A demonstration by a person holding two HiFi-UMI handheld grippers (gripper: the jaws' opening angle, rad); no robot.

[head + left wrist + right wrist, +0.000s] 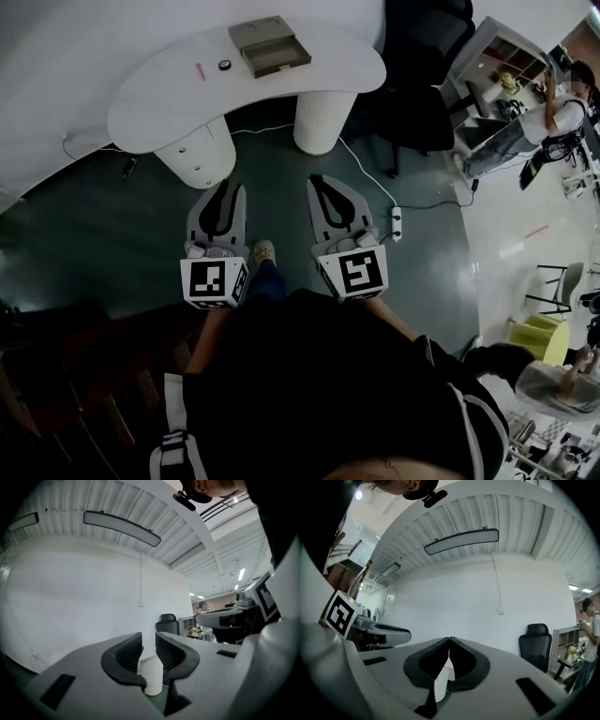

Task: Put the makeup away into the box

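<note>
**Both grippers short of the table, makeup not yet boxed**

Head view. The white kidney-shaped table (309, 80) on two thick white cylinder legs (322, 120) sits at the top of the frame. On its far side lies the flat grey-brown rectangular box (278, 58), open, with its lid laid back just behind it. To the left of the box, on the bare tabletop, are a small round black item (224, 65) and, a little further left, a thin pink stick (199, 71). Both are outside the box and too small to identify more closely.

The left gripper (224, 186) and right gripper (320, 179) are held side by side, pointing toward the table, over the dark green floor (103, 234). Both are well apart from the table edge. A pale shoe (263, 250) shows between them.

Left gripper view: the jaws are released and stand a little apart. Nothing is between the ribbed black pads (129, 652); only a white table leg shows through the gap, far off.

Right gripper view: the jaws are clenched tip to tip and grasp nothing.

Surroundings: a white power strip (396, 222) with its cable lies on the floor right of the grippers. A black office chair (427, 103) stands beyond the table's right end. A person (539, 127) stands by the shelving at far right.
</note>
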